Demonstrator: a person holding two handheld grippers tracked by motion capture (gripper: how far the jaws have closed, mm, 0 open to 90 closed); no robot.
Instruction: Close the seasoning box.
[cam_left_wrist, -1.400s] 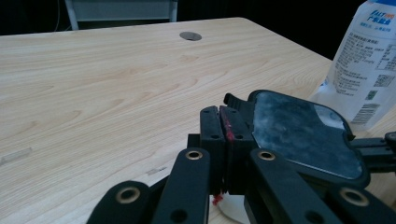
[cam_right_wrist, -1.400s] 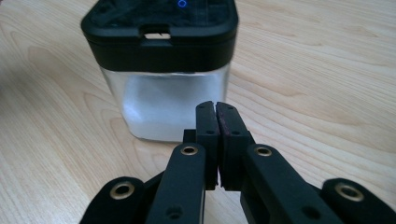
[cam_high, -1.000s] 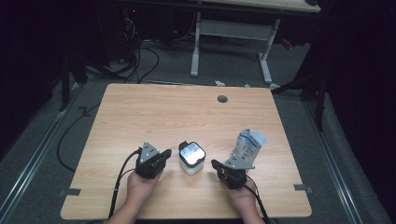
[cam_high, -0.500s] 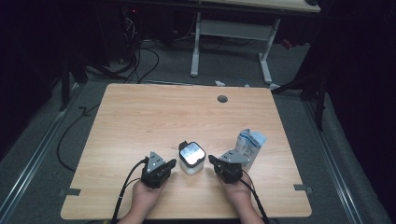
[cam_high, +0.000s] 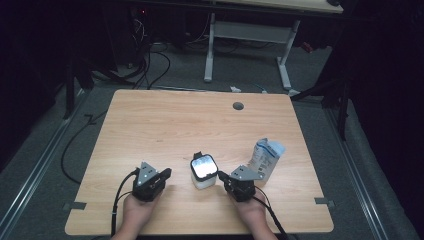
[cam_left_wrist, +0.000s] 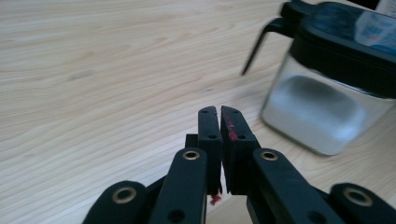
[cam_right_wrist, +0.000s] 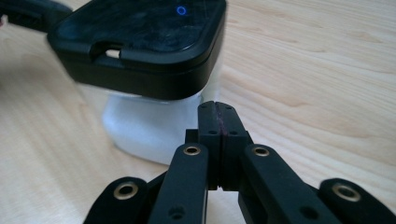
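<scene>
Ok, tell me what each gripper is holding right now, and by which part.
Nothing is held. The left gripper and right gripper are both shut on nothing, flanking the black-lidded container without gripping it.

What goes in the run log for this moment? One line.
left claw: shut, empty | right claw: shut, empty | jar: upright between them, lid on | carton: untouched

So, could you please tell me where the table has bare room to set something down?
The whole far half of the table is bare, from the round cable hole down to the black-lidded jar; so is the left edge. It is crowded along the near edge: left gripper, jar, right gripper and the carton sit close together.
</scene>
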